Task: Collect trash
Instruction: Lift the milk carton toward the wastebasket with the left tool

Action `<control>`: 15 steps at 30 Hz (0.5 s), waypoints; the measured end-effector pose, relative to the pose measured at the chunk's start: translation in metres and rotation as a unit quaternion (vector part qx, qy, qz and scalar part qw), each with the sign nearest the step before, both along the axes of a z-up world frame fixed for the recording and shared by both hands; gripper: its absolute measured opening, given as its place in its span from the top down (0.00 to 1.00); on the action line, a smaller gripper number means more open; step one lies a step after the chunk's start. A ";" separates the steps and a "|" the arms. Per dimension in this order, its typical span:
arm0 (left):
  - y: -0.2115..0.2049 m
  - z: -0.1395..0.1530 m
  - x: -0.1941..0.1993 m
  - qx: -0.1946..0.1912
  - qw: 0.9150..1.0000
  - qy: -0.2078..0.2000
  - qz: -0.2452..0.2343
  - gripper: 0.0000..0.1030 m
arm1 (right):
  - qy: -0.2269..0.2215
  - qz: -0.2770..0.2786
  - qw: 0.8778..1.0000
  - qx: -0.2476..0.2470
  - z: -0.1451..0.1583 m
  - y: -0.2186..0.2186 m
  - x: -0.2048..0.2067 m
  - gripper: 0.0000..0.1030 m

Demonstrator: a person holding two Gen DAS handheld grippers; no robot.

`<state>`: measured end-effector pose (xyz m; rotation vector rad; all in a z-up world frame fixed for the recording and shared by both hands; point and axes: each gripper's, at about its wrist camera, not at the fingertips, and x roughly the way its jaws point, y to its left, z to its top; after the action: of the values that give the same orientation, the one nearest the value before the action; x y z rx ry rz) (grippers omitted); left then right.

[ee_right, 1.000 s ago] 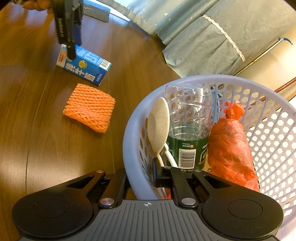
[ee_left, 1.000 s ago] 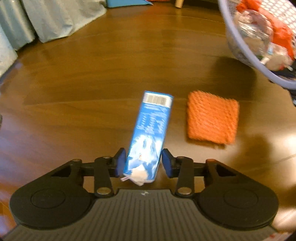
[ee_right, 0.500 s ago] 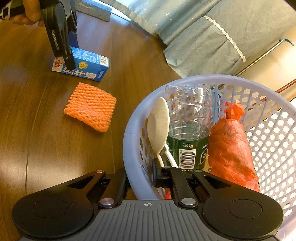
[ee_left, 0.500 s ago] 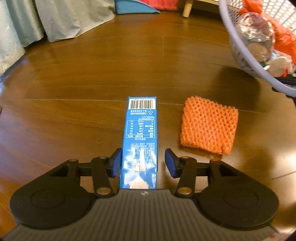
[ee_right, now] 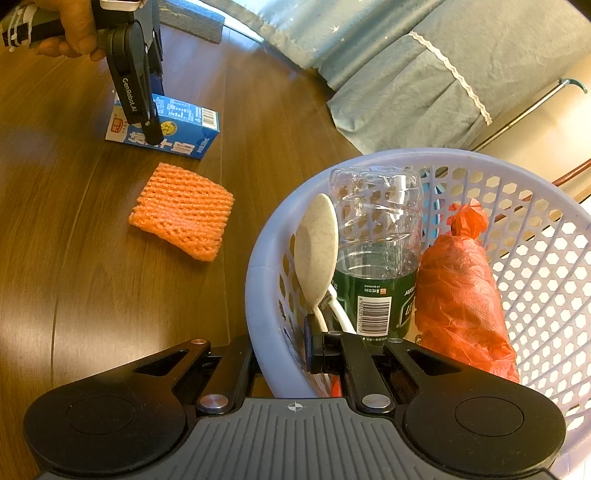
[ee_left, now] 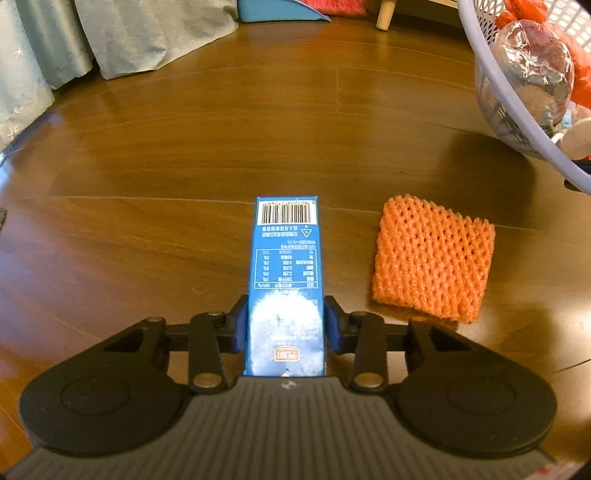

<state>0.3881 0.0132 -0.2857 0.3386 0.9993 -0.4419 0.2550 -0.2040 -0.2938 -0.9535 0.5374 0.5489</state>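
Left wrist view: the left gripper (ee_left: 284, 325) has its blue pads pressed against both long sides of a blue drink carton (ee_left: 285, 266), which lies flat on the dark wooden floor (ee_left: 184, 147) with its barcode end pointing away from the camera. The carton runs straight along the line of the fingers, which looks like a deliberate squaring-up so it can be lifted without twisting. Its printed face is glossy, the edges crisp and undented. Just to its right, apart from it, lies an orange foam net sleeve (ee_left: 432, 258), soft, open-meshed and slightly curled at the edge. The rim of a lavender basket (ee_left: 517, 110) hangs at the upper right.

Right wrist view: the right gripper (ee_right: 280, 354) is clamped on the near wall of the basket (ee_right: 258, 288), one finger inside and one outside, apparently holding it near as the collection bin. Inside stand a clear plastic bottle (ee_right: 376, 258) with a green label, a pale speckled spoon (ee_right: 317, 243) and a knotted orange plastic bag (ee_right: 458, 288). Beyond, a hand (ee_right: 70, 33) steers the left gripper down over the carton, with the foam sleeve between carton and basket
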 end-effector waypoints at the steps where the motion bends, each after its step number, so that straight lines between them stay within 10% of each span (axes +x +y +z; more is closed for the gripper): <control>1: 0.000 0.000 0.000 -0.001 1.000 0.001 0.000 0.67 | 0.000 0.000 1.000 0.000 0.000 0.000 0.000 0.95; 15: 0.014 0.035 -0.034 -0.002 1.000 0.001 -0.020 0.68 | 0.002 -0.003 1.000 0.005 0.001 0.000 0.001 0.95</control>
<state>0.3536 0.0270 -0.2510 0.3552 0.9956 -0.4817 0.2559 -0.2044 -0.2933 -0.9416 0.5419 0.5471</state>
